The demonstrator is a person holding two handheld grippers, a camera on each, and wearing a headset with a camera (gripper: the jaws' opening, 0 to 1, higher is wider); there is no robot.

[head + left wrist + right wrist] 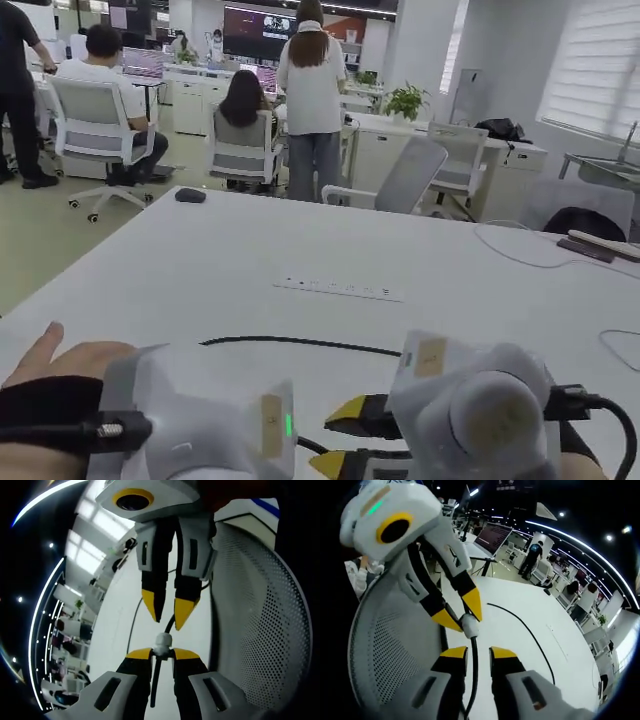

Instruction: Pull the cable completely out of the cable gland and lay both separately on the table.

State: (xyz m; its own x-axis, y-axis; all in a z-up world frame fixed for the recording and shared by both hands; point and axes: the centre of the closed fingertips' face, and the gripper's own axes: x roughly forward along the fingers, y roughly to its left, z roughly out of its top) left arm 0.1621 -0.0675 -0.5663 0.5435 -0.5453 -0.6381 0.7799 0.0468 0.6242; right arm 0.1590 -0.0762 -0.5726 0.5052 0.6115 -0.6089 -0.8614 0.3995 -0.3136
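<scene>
Over white table (300,250), my left gripper (163,653) clamps the cable gland (162,644); my right gripper (478,652), jaws apart astride the cable (474,672), should close firmly, then pull straight.

The tabletop (300,250) is a smooth white sheet, matt with a faint sheen. The cable (300,341) has a smooth black sheath (rubber or plastic, hard to tell); the cable gland (162,644) is glossy pale plastic. The left tongs (162,653) and right tongs (477,652) wear matt grey-white plastic shells, yellow-tipped. The chair back (385,645) is perforated white mesh.
</scene>
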